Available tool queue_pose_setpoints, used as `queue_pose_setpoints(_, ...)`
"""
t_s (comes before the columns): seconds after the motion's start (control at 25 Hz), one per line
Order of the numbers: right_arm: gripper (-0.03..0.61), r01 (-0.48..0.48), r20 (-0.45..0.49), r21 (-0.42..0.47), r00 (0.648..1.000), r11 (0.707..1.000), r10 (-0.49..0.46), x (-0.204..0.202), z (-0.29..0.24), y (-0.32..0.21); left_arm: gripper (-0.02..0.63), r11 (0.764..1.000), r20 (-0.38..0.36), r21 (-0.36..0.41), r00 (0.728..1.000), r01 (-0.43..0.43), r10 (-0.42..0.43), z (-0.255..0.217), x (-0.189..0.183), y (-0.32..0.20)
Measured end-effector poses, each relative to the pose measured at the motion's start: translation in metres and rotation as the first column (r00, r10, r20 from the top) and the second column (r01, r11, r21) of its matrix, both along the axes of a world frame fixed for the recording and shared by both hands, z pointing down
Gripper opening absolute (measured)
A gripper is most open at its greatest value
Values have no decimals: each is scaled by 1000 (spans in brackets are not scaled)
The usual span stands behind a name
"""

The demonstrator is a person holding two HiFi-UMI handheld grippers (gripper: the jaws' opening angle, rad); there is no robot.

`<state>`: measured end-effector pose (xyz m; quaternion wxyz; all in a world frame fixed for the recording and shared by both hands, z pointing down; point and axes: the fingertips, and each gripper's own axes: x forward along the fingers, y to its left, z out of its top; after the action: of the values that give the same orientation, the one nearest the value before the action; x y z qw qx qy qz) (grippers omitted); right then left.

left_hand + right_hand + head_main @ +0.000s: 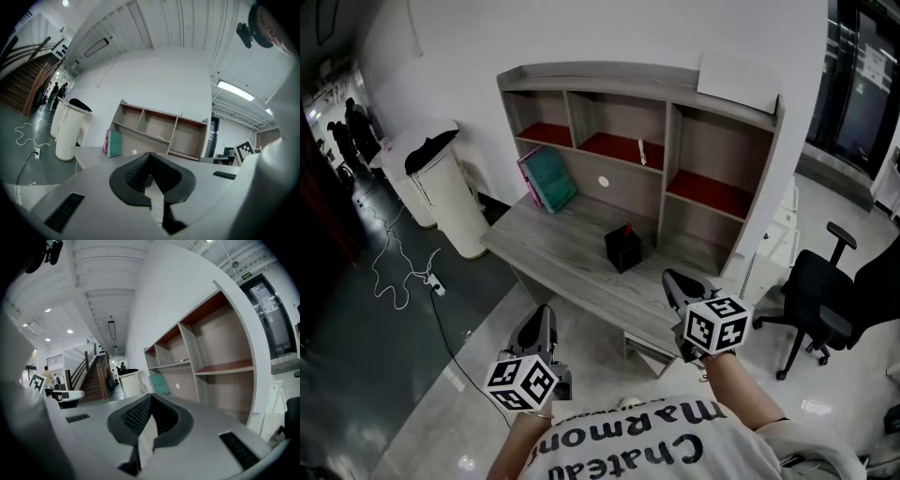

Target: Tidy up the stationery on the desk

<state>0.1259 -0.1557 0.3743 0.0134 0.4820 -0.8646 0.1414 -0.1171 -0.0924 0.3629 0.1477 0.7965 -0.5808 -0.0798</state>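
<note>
A grey wooden desk [572, 262] with a shelf unit [670, 141] stands ahead of me. On the desk, a teal and a pink book [547, 178] lean against the shelf unit's left side. A black box [622, 248] sits mid-desk, and a small white item [641, 150] lies in the middle compartment. My left gripper [542, 317] hangs over the floor short of the desk, shut and empty [149, 164]. My right gripper [677, 281] is at the desk's near edge, right of the box, also shut and empty [150, 404]. The teal book [160, 384] shows in the right gripper view.
A white bin [450, 192] with a black liner stands left of the desk. A cable and power strip [431, 281] lie on the floor there. A black office chair [825, 295] is at the right. A white sheet [739, 80] lies on top of the shelf unit. People stand far off at the left.
</note>
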Motion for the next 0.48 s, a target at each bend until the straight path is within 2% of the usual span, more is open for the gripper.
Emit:
queue_pose_setpoints(0.16, 9, 12, 4, 55, 1000, 998, -12, -6, -23, -35, 11, 999, -8, 37, 1000, 7, -7, -15, -5, -34)
queue_pose_setpoints(0.32, 9, 22, 16, 79, 1000, 997, -23, -9, -38, -61, 12, 999, -28, 34, 1000, -10, 11, -21, -3, -59)
queue_pose_setpoints(0.48, 9, 34, 103, 79, 994, 996, -42, -11, -49, -81, 11, 999, -27, 39, 999, -25, 26, -26, -1, -79)
